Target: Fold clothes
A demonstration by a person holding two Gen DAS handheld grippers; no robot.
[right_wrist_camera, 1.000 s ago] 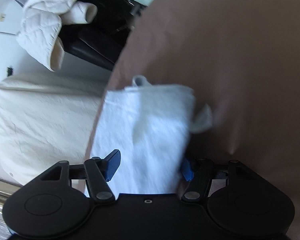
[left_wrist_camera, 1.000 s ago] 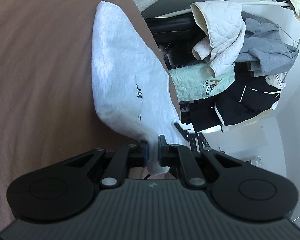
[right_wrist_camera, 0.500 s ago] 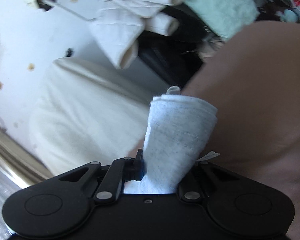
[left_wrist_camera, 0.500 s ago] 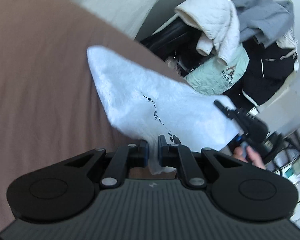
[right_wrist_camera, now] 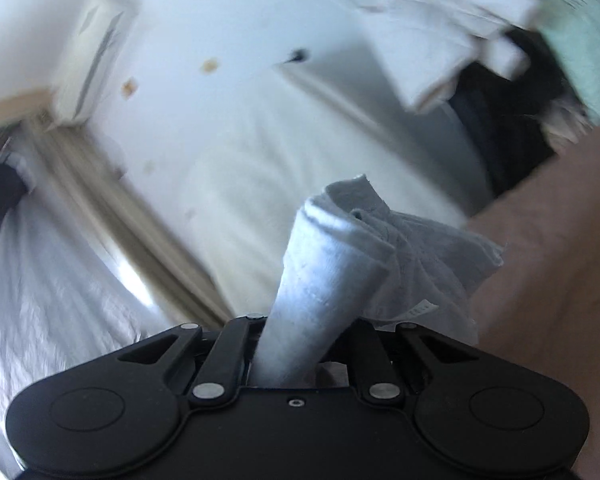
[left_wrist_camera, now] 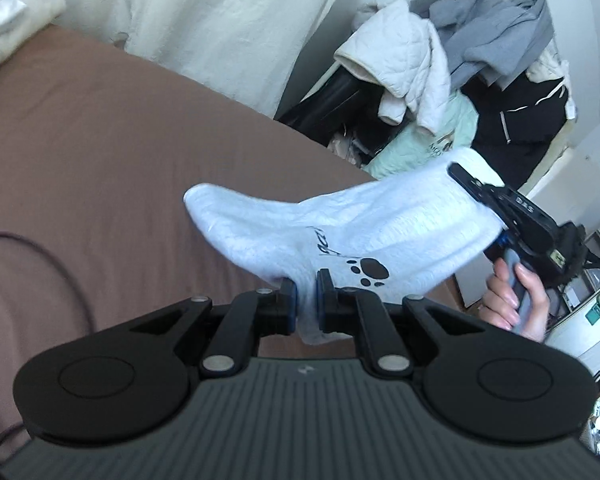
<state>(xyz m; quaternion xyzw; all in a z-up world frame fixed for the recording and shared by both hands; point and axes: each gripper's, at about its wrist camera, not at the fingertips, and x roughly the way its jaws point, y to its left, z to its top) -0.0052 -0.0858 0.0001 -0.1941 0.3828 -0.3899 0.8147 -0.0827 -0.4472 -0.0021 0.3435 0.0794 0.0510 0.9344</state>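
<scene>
The white garment (left_wrist_camera: 364,228), printed with a black paw mark, hangs lifted above the brown bed (left_wrist_camera: 100,168), stretched between both claws. The left claw (left_wrist_camera: 306,300) is clamped on its lower edge, cloth bunched between the fingers. The right claw (right_wrist_camera: 300,344) pinches a rolled fold at the far end, gripped by the person's hand (left_wrist_camera: 516,296). Beyond the claws, jackets (left_wrist_camera: 404,64) hang on a rack.
</scene>
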